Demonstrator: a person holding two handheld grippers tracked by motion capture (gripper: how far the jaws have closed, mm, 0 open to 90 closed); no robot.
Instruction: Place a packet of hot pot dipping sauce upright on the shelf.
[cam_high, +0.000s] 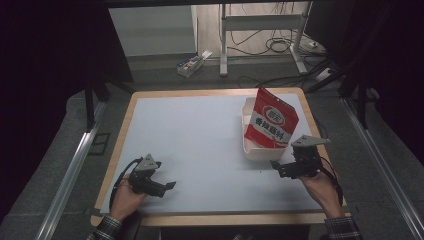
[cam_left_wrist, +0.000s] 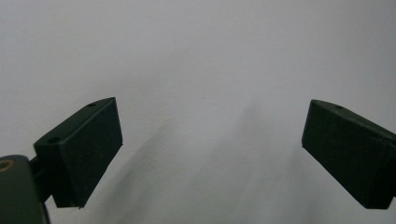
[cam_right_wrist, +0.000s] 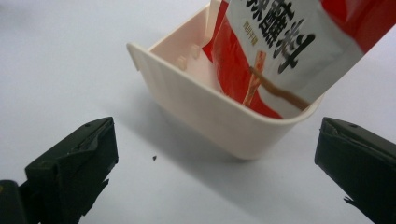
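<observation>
A red and white snack bag (cam_high: 270, 120) stands tilted inside a cream plastic bin (cam_high: 249, 145) at the right of the table. In the right gripper view the bag (cam_right_wrist: 280, 51) leans over the bin's near wall (cam_right_wrist: 205, 112). My right gripper (cam_high: 274, 166) is held just in front of the bin, open, with nothing between its jaws (cam_right_wrist: 215, 168). My left gripper (cam_high: 170, 186) rests low over the table at the front left, open and empty, with bare tabletop between its jaws (cam_left_wrist: 210, 149).
The pale grey tabletop (cam_high: 195, 145) has a wooden rim. A tiny dark speck (cam_right_wrist: 153, 158) lies on the table before the bin. Beyond the table are a small box (cam_high: 192, 64) on the floor, a desk frame (cam_high: 260, 30) and cables.
</observation>
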